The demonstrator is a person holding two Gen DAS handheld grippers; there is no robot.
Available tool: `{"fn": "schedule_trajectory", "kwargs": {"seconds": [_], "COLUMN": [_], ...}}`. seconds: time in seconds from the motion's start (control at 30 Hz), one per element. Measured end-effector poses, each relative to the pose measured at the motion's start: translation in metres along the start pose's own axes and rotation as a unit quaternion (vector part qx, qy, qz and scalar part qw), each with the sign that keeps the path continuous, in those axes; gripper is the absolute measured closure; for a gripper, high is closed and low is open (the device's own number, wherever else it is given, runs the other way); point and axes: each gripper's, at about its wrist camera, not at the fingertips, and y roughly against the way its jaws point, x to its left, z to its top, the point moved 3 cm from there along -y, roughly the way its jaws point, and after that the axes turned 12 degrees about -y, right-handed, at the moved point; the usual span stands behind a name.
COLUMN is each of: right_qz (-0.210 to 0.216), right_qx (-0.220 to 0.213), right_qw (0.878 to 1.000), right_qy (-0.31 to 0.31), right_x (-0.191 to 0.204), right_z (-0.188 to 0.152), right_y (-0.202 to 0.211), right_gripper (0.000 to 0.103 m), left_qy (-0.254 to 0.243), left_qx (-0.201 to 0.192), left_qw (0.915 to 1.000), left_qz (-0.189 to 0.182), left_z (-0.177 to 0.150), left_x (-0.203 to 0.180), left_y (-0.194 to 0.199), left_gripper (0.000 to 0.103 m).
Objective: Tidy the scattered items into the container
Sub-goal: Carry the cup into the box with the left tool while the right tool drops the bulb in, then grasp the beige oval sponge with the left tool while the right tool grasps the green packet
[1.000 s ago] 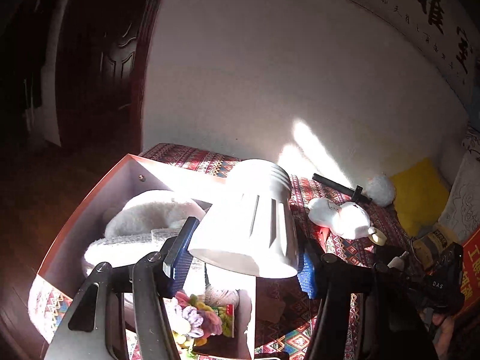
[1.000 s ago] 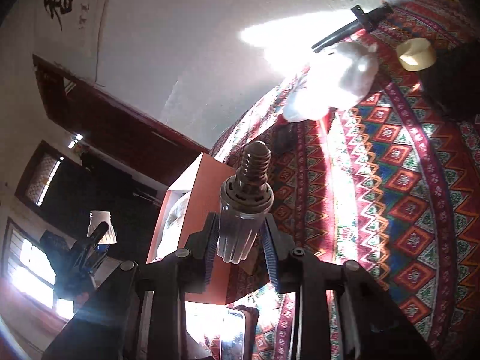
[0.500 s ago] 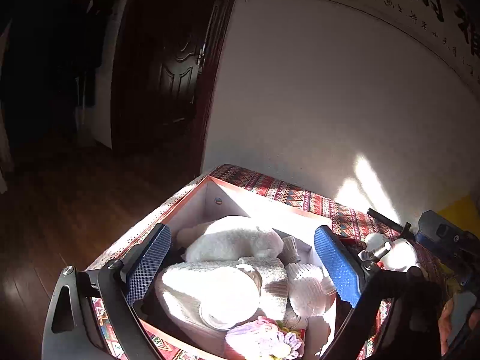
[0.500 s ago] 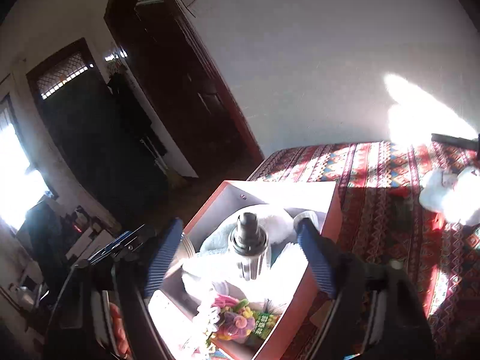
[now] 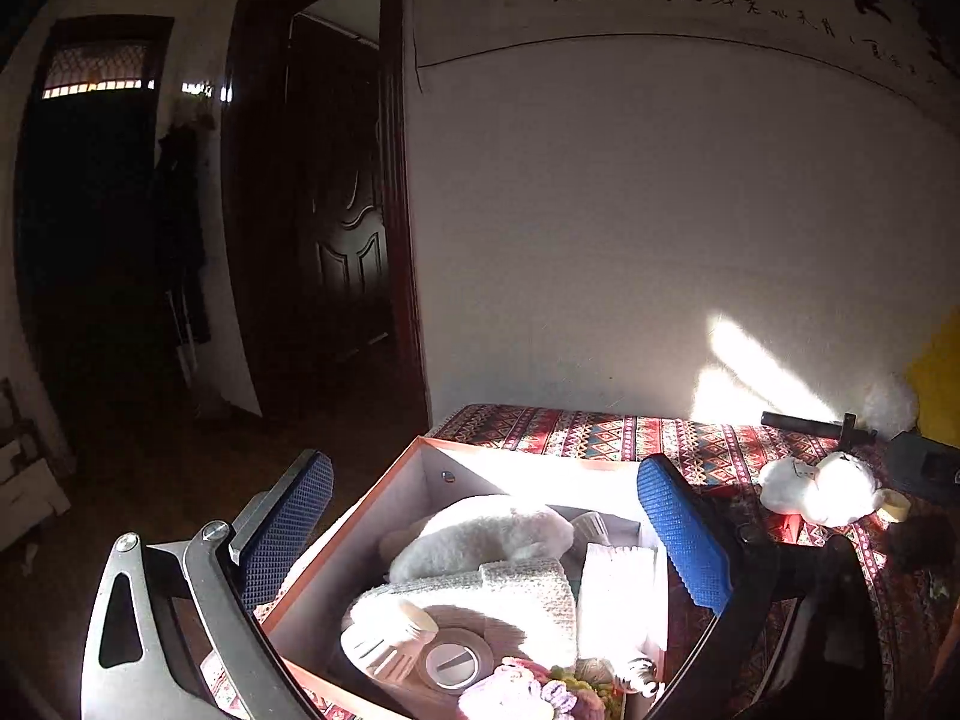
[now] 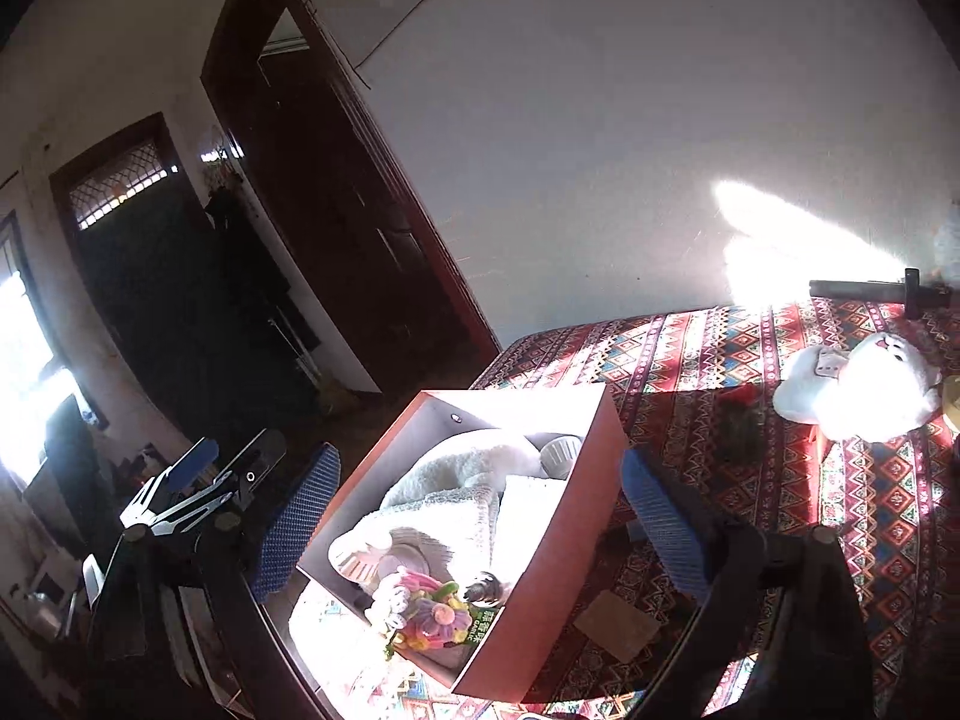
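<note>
- Blue-padded and spread wide, our left gripper (image 5: 492,534) hangs over the near left part of the orange box (image 5: 354,516). Its jaws have just been opening and nothing sits between the pads, so it is free for the next pick.
- Inside the box we see a white fleecy bundle (image 5: 480,531), a knitted cloth (image 5: 528,594), the white ribbed lamp shade (image 5: 384,642) lying low at the near end, and a bunch of yarn flowers (image 6: 429,606) in the near corner, with the lamp base (image 6: 485,588) just beside them.
- Our right gripper (image 6: 480,522) is likewise spread wide and empty above the box, its jaws having just been opening. We judge both drops done, so the step in hand is pulling clear.
- To do that well, we should lift straight up before swinging right, so neither pad catches the box wall or drags the cloth out.
- Further right, on the patterned cloth (image 6: 690,360), the white plush toy (image 6: 864,387) lies well apart from the box, with a black tool (image 6: 870,289) behind it near the wall.
- We think the plush is the likely next pick. It looks soft, so we should close across its body rather than a limb.
</note>
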Motion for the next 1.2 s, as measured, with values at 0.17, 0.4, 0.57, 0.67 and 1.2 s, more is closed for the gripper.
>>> {"fn": "schedule_trajectory", "kwargs": {"seconds": [0.17, 0.4, 0.57, 0.67, 1.2], "right_qz": [-0.014, -0.072, -0.108, -0.097, -0.027], "right_qx": [-0.026, -0.093, -0.145, -0.157, -0.147], "right_qw": [0.999, 0.989, 0.951, 0.915, 0.76], "right_qy": [-0.019, -0.088, -0.249, -0.359, -0.632], "right_x": [-0.027, -0.119, -0.251, -0.335, -0.522], "right_z": [0.008, 0.02, 0.01, -0.014, -0.074], "right_y": [0.04, 0.122, 0.183, 0.206, 0.191], "right_gripper": [0.007, 0.005, 0.005, 0.005, 0.034], "left_qy": [-0.042, -0.089, -0.131, -0.154, -0.016], "left_qx": [-0.007, 0.024, 0.09, 0.132, 0.293], "left_qw": [0.9991, 0.9895, 0.9595, 0.9351, 0.8174], "left_qz": [-0.006, -0.111, -0.232, -0.291, -0.496], "left_z": [0.007, 0.0, -0.031, -0.057, -0.089], "left_x": [-0.043, -0.136, -0.233, -0.292, -0.523], "left_y": [0.016, 0.022, 0.013, 0.011, -0.029], "left_gripper": [0.0, 0.0, 0.0, 0.0, 0.0]}}
